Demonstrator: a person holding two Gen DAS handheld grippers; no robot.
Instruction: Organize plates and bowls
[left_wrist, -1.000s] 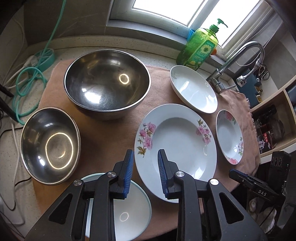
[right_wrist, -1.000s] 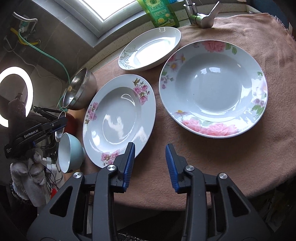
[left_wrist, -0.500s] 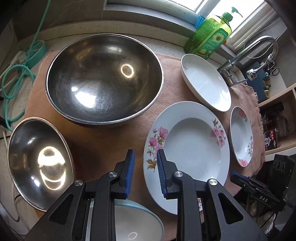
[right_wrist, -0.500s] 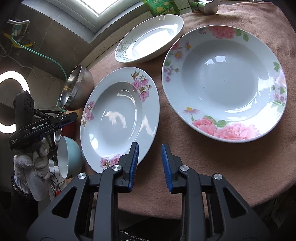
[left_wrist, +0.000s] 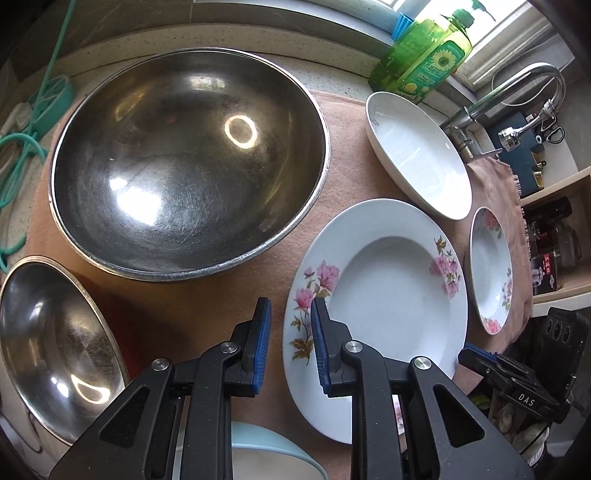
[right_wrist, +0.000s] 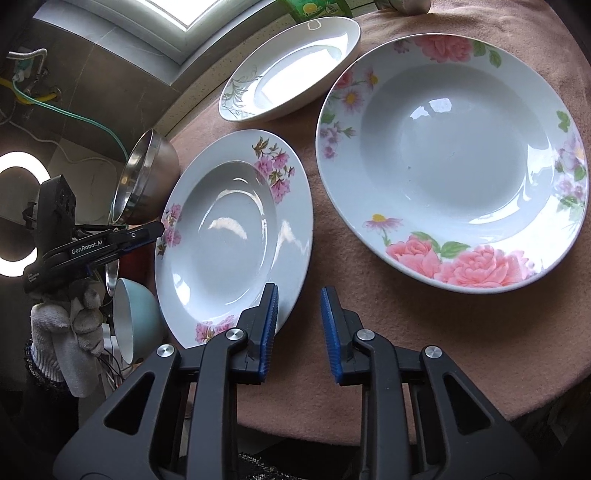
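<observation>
The left claw (left_wrist: 290, 343) hangs over the near left rim of the pink-flowered plate (left_wrist: 376, 295), its jaws narrow, just closing, gripping nothing. The right claw (right_wrist: 299, 328) stands at that plate's opposite rim, jaws also narrow and just closing, empty. The plate lies mid-cloth (left_wrist: 343, 147) on the table. Toward the window edge sit the big steel bowl (left_wrist: 188, 166) and plain white dish (left_wrist: 417, 155); the rose plate (right_wrist: 450, 162) lies near the sink edge.
</observation>
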